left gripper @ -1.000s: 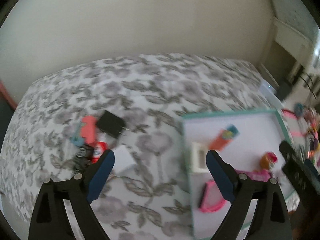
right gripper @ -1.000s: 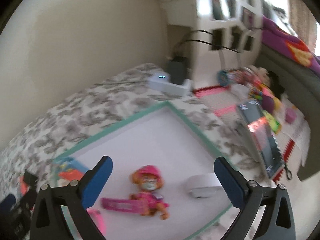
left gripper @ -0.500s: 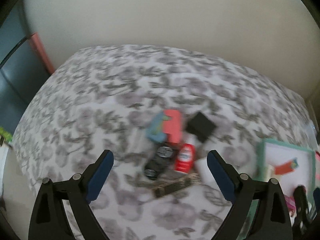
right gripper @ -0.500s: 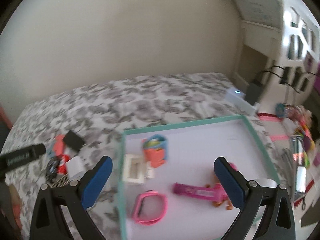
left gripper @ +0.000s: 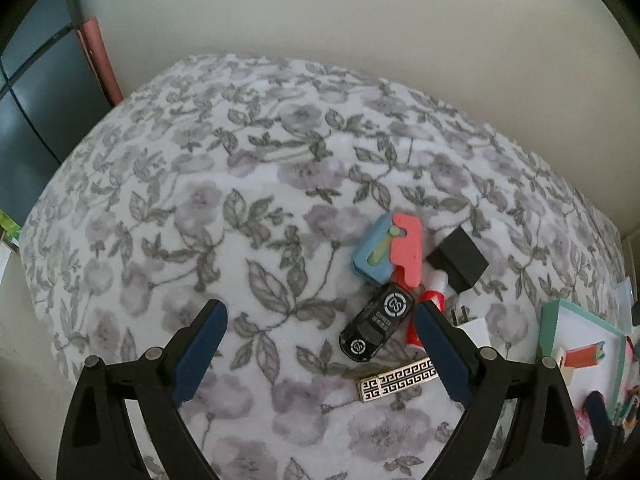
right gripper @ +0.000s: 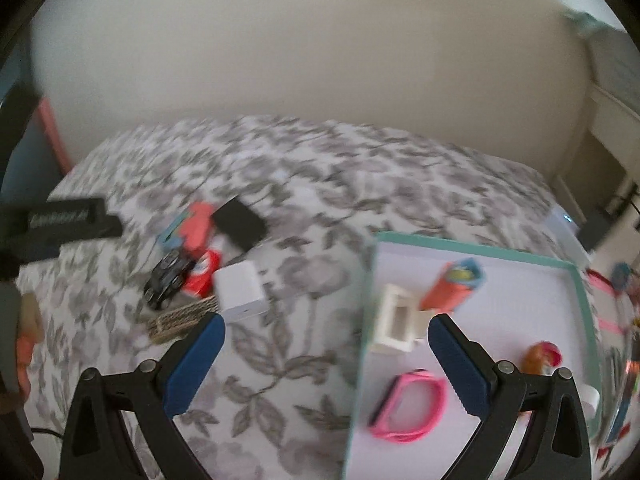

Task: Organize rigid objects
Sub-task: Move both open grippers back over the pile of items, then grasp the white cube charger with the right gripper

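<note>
A cluster of small objects lies on the floral cloth: a black toy car (left gripper: 376, 327) (right gripper: 168, 276), a blue and coral block (left gripper: 390, 254), a black box (left gripper: 458, 260), a red-capped tube (left gripper: 430, 308), a white charger (right gripper: 240, 292) and a patterned bar (left gripper: 398, 384). My left gripper (left gripper: 320, 344) is open and empty, just short of the car. My right gripper (right gripper: 326, 360) is open and empty above the edge of the teal-rimmed tray (right gripper: 472, 250), which holds a pink band (right gripper: 410, 408), a white frame (right gripper: 396, 324) and an orange toy (right gripper: 452, 288).
The floral-covered table (left gripper: 240, 208) stands against a beige wall. A dark panel (left gripper: 28, 112) stands at the left. The tray's corner (left gripper: 560, 308) shows at the right in the left wrist view. The left gripper's body (right gripper: 60, 220) shows at the left in the right wrist view.
Both grippers swung left. The left gripper moved from over the tray's edge to the loose cluster. The right view turned from the tray's far side toward the cluster.
</note>
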